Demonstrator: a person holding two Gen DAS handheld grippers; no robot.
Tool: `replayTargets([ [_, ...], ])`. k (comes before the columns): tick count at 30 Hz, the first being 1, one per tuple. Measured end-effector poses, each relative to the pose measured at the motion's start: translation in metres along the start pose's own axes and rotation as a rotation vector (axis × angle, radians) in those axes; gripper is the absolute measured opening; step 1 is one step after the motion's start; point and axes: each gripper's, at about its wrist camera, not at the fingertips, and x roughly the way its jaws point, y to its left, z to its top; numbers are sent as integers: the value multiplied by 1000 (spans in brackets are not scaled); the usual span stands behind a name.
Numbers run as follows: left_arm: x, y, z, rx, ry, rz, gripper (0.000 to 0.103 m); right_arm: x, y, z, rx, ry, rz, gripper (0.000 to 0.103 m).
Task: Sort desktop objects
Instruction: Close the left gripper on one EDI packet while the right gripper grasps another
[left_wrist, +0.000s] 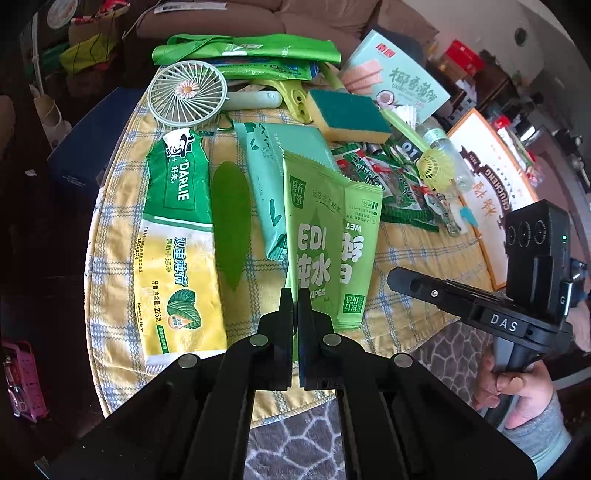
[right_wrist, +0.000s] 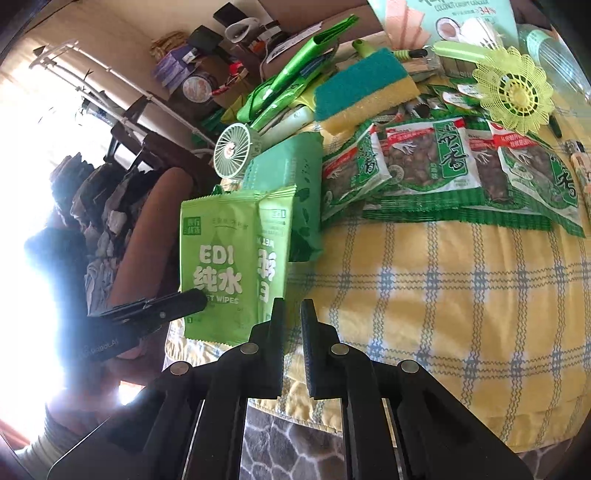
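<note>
My left gripper (left_wrist: 294, 295) is shut on the lower edge of a light green EDI wet wipes packet (left_wrist: 314, 236) and holds it above the yellow checked cloth (left_wrist: 406, 254). The same packet (right_wrist: 218, 266) shows in the right wrist view, with the left gripper's fingers (right_wrist: 184, 301) clamped on its lower left. A second, narrower wipes packet (left_wrist: 360, 258) lies beside it, also in the right wrist view (right_wrist: 271, 254). My right gripper (right_wrist: 292, 306) is nearly shut and empty, just right of the packets; it shows in the left wrist view (left_wrist: 397, 276).
On the cloth lie a Darlie toothpaste pack (left_wrist: 177, 236), a green leaf (left_wrist: 232, 218), a teal tissue pack (left_wrist: 269, 177), a hand fan (left_wrist: 186, 96), a sponge (left_wrist: 347, 114), seed snack packets (right_wrist: 454, 162), a biscuit box (left_wrist: 395, 77) and a yellow mesh brush (right_wrist: 511, 96).
</note>
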Motion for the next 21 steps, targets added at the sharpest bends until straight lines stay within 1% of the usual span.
replayTargets([
  [1,-2,1,0,-3,-3,-4,2,2,0,0,3,-1,9,11],
  [2,-4,2,0,-4,-5,-6,2,5,0,0,3,1,20,16],
  [3,-5,4,1,-4,-5,-8,2,9,1,1,1,4,31,26],
  [5,-7,7,2,-8,-6,-9,2,15,3,2,-12,4,33,39],
  [11,-4,16,4,-19,2,-24,2,29,2,10,-25,10,58,40],
  [12,-3,17,4,-23,3,-29,2,31,1,11,-29,15,59,38],
  [13,-2,18,4,-27,3,-35,2,33,1,11,-33,20,65,35],
  [14,-1,19,4,-31,3,-45,2,34,1,11,-36,26,72,18],
  [15,-1,19,4,-36,3,-53,2,35,2,11,-41,33,82,9],
  [18,2,19,4,-34,6,-66,2,30,7,10,-71,25,80,5],
  [21,7,17,6,-30,19,-71,2,27,10,11,-66,29,87,5],
])
